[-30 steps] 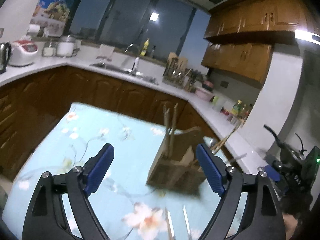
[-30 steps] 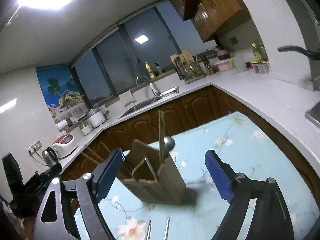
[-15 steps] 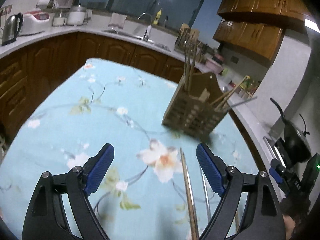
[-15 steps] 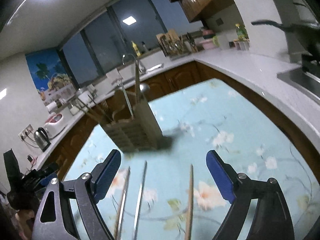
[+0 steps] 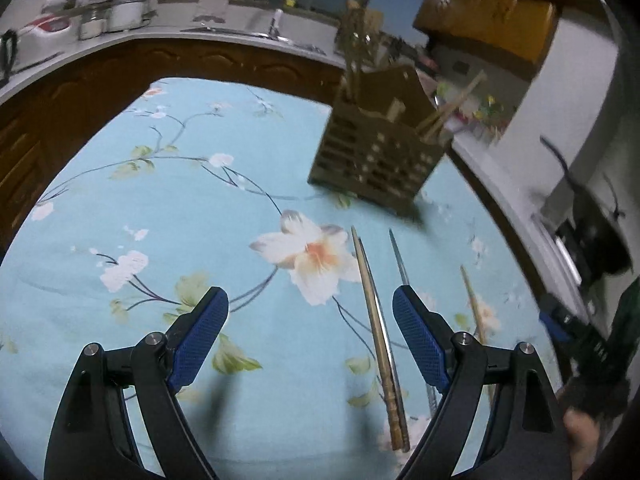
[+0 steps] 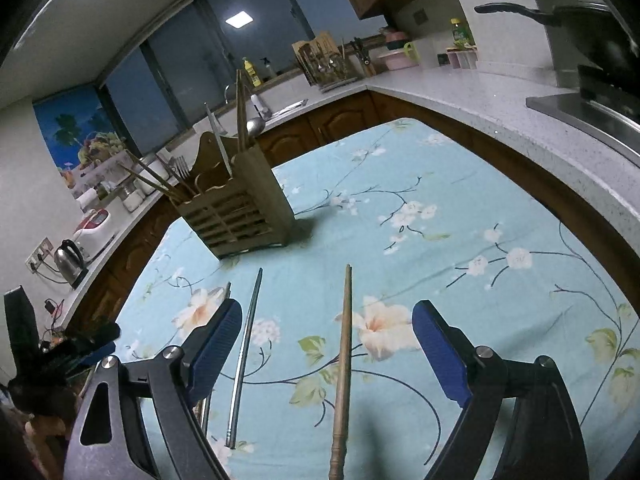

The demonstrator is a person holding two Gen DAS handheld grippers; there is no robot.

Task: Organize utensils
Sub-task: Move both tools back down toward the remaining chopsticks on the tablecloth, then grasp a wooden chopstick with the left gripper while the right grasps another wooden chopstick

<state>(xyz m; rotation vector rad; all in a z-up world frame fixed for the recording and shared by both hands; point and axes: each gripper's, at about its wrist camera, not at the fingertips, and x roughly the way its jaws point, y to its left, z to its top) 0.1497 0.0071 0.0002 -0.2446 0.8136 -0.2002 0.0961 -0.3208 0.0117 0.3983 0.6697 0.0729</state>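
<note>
A slatted wooden utensil holder [image 5: 376, 156] [image 6: 236, 208] stands on the flowered blue tablecloth [image 5: 160, 208] [image 6: 440, 240], with chopsticks, a fork and a spoon sticking out of it. Loose chopsticks lie on the cloth in front of it. In the left wrist view a wooden chopstick [image 5: 378, 336] lies between the fingers of my open left gripper [image 5: 310, 324], a metal one [image 5: 400, 260] beside it, another wooden one [image 5: 474, 304] further right. My open right gripper [image 6: 328, 344] hovers over a wooden chopstick [image 6: 344, 360]; a metal chopstick [image 6: 244, 356] lies by its left finger.
Brown cabinets and a pale counter [image 6: 500, 96] wrap around the table. A dish rack [image 6: 328, 64] and a sink stand at the back, a kettle [image 6: 70, 258] at the left, a black pan [image 6: 592, 28] and stove at the right. A hand holding the other gripper shows at each view's edge.
Both grippers have tilted down and sunk toward the table. The holder has slid up in both views, and the loose chopsticks on the cloth have come into sight between the fingers. Both stay open.
</note>
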